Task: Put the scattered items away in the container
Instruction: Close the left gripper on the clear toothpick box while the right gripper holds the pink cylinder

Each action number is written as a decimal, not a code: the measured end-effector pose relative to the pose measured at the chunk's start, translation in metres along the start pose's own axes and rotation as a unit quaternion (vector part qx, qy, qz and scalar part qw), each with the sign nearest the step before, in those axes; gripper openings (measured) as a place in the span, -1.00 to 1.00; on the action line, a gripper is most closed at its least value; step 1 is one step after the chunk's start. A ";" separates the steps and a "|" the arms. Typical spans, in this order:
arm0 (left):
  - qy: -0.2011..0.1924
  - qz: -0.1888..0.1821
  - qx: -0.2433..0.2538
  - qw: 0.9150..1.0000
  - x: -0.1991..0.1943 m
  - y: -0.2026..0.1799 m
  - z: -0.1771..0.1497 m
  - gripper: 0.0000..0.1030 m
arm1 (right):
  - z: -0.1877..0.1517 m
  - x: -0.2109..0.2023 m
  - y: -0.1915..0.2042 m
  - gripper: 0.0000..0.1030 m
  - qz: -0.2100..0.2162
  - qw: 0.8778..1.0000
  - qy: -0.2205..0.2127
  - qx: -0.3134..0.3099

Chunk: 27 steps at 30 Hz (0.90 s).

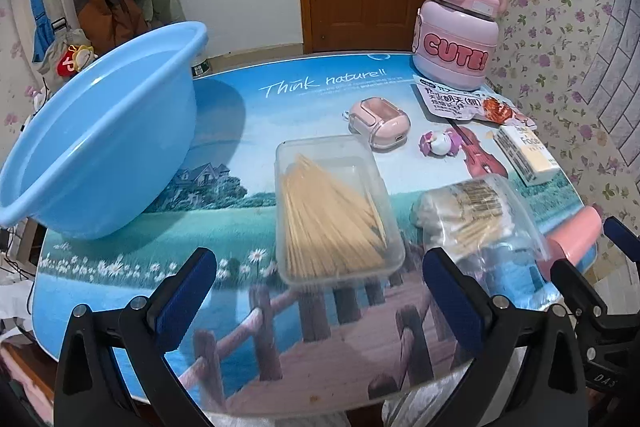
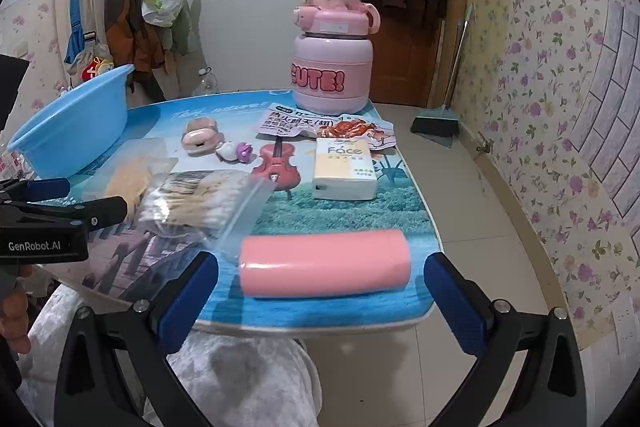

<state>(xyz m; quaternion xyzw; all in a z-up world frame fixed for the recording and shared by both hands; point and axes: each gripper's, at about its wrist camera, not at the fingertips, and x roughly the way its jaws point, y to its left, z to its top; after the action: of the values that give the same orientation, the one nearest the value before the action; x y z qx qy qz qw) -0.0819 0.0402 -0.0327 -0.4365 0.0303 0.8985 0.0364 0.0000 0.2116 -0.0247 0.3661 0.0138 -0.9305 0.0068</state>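
Both claws hang low over the near edge of the surface [image 1: 240, 115], and both are spread wide with nothing between the pads.

Right in front of the right claw [image 2: 320, 291] lies the pink roll [image 2: 324, 263], close to the edge. It is round, so I think a bump could send it rolling off onto the floor.

Far off to the left of the left claw [image 1: 320, 291] sits the big blue basin [image 1: 100, 131]. It leans to one side and hangs past the surface edge. It looks empty. Something heavy dropped on its low side might tip it over.

Far ahead of both claws stands the pink bottle [image 2: 332, 67], lid shut.

Just ahead of the left claw is the clear box [image 1: 336, 211], open on top and full of thin wooden sticks. If it tilts, the sticks may spill.

To its right lies the bag of cotton swabs [image 1: 472, 215]. It looks slippery and floppy.

Farther ahead lie the tissue pack [image 2: 344, 167], snack packet [image 2: 316, 123], pink case [image 1: 378, 123] and little toy [image 1: 440, 143].
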 end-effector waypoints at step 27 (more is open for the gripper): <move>0.021 0.006 -0.023 1.000 0.037 0.003 0.018 1.00 | -0.001 0.033 -0.004 0.71 0.028 0.999 -0.018 -0.011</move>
<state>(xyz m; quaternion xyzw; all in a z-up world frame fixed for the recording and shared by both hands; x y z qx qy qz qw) -0.1195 0.0404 -0.0508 -0.4555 0.0129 0.8899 0.0201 -0.0234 0.2159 -0.0482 0.3495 0.0132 -0.9361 0.0374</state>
